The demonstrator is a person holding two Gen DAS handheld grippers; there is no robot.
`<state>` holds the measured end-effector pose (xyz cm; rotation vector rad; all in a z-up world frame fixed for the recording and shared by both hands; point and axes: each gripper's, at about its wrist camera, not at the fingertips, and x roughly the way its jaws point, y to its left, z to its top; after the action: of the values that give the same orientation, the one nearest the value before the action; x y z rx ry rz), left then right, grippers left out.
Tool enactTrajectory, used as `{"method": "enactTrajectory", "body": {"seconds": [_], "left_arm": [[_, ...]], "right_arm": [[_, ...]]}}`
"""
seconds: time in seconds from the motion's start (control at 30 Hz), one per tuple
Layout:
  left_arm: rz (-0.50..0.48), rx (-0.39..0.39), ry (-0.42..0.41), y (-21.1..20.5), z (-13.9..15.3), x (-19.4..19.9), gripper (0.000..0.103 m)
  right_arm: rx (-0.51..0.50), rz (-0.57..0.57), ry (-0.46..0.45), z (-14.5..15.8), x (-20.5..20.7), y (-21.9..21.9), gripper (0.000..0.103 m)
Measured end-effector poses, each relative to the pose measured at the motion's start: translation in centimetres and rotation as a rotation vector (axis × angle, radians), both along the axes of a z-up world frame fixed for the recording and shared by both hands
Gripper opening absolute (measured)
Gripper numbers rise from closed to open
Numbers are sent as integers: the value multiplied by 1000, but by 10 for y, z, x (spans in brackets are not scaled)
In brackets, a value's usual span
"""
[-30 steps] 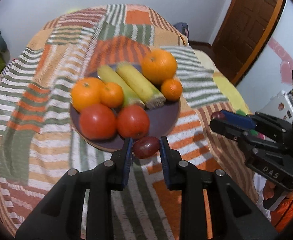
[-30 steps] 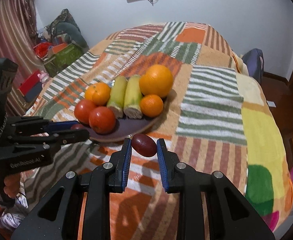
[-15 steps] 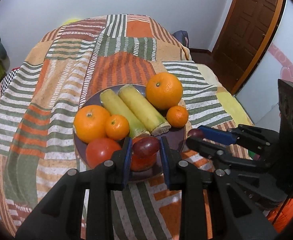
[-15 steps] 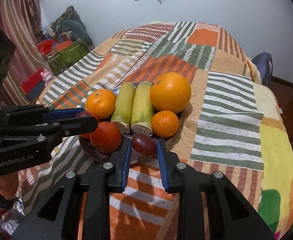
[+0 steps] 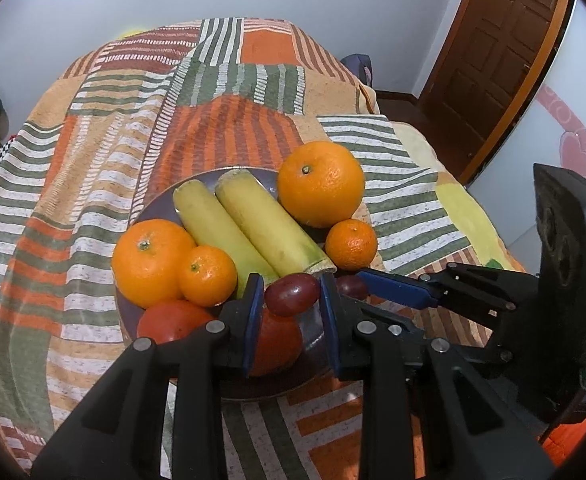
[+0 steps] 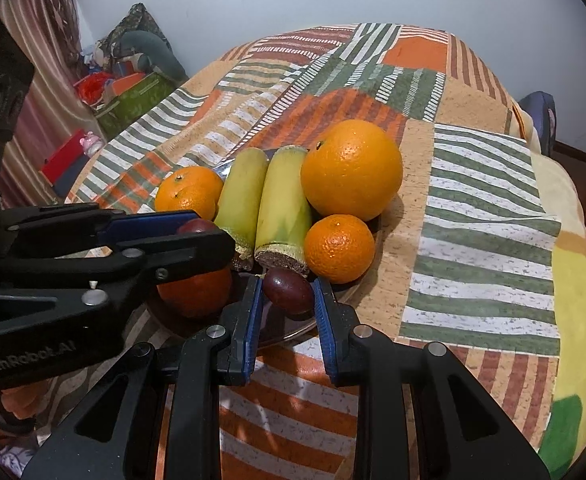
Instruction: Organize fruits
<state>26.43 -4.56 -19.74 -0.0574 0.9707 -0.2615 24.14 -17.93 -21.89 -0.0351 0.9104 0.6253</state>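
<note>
The left hand-held gripper (image 5: pixel 291 300) was clamped on a dark red grape (image 5: pixel 291 294) above the purple plate (image 5: pixel 155 210). The right hand-held gripper (image 6: pixel 286 298) pinched a second grape (image 6: pixel 287 289) over the plate's near rim. Only the left wrist view showed the tomato (image 5: pixel 171 320) and the wooden door (image 5: pixel 501 52). Only the right wrist view showed the cut ends of the two yellow-green stalks (image 6: pixel 283 216) and the floor clutter (image 6: pixel 127 92) beside the patchwork-covered bed (image 6: pixel 485 208).
</note>
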Motion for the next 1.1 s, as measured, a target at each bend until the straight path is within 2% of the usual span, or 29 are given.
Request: {"method": "enactTrajectory", "body": {"seconds": [0.1,0.17,0.2,0.27,0.47,0.63,0.93,1.1], "left_arm": [[7,-29,14,3,-2,1,31],[15,-38,15,5,-1,1,44],[23,-35,9,5,0,0,46],[31,-21,-6,7,3,-2,47],[58,-15,-56,15,21,-17,47],[89,6,-160,23,56,-41,47],[139,27,-433,34,142,-110,47],[143,31,-556,34,178,-150,47]], "right_arm": [[10,0,9,0,1,-1,24],[16,0,16,0,1,-1,28],[17,0,17,0,2,-1,30],[10,-3,8,3,0,0,35],[13,-22,-26,16,-8,-5,35],[32,-58,-105,48,-25,-15,35],[97,-116,-336,131,-78,-25,35],[142,-132,-456,169,-113,-27,35]]}}
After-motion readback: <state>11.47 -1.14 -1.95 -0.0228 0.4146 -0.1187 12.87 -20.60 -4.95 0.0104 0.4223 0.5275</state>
